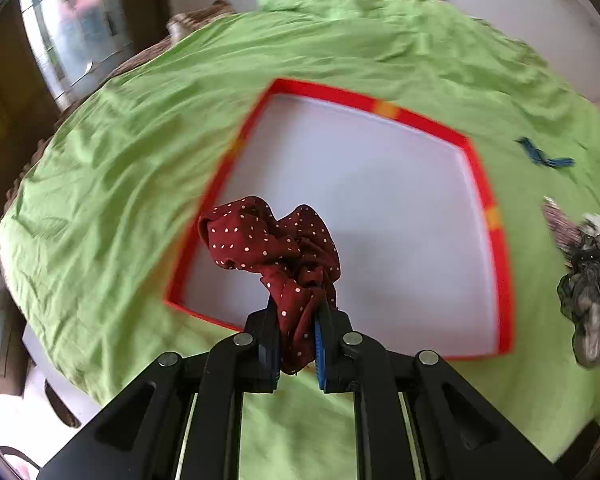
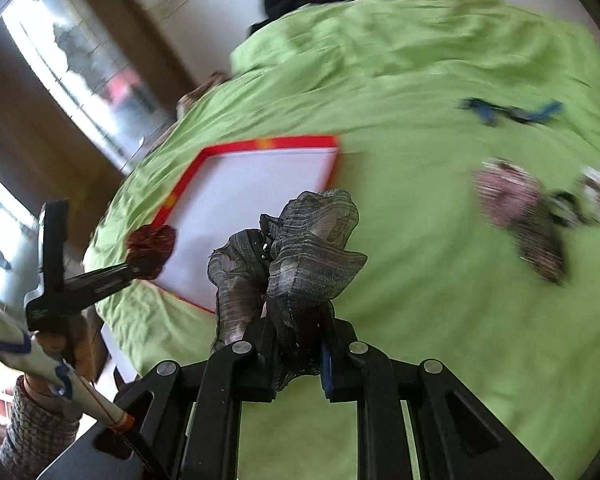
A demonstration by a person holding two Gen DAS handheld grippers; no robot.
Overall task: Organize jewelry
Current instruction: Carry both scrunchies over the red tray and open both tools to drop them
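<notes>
- The green cloth (image 1: 120, 184) is the biggest thing I see; it covers the whole work surface, wrinkled, and everything else lies on it or hangs over it.
- The red-rimmed tray (image 1: 496, 240) sits in the middle of the cloth, its white floor bare; I use it as my landmark. In the right wrist view the same tray (image 2: 256, 145) lies to the left of my right tool.
- My left gripper (image 1: 298, 320) has its jaws pinched narrow on the maroon dotted scrunchie (image 1: 260, 236). The scrunchie bunches up above the fingertips and hangs over the tray's near left corner, partly over the white floor. In the right wrist view I see that gripper (image 2: 134, 266) from the side, the scrunchie (image 2: 152, 246) at its tip by the tray's left rim.
- My right gripper (image 2: 296, 336) is closed narrow on the grey sheer scrunchie (image 2: 296, 248), which puffs up over the fingers, just off the tray's near right corner, over the cloth.
- A small heap of scrunchies (image 2: 520, 208) lies on the cloth well to the right of the tray; it is blurred, pinkish, dark and white.
- The blue hair clip (image 1: 544, 154) lies on the cloth beyond the tray's far right corner; I cannot make out detail.
</notes>
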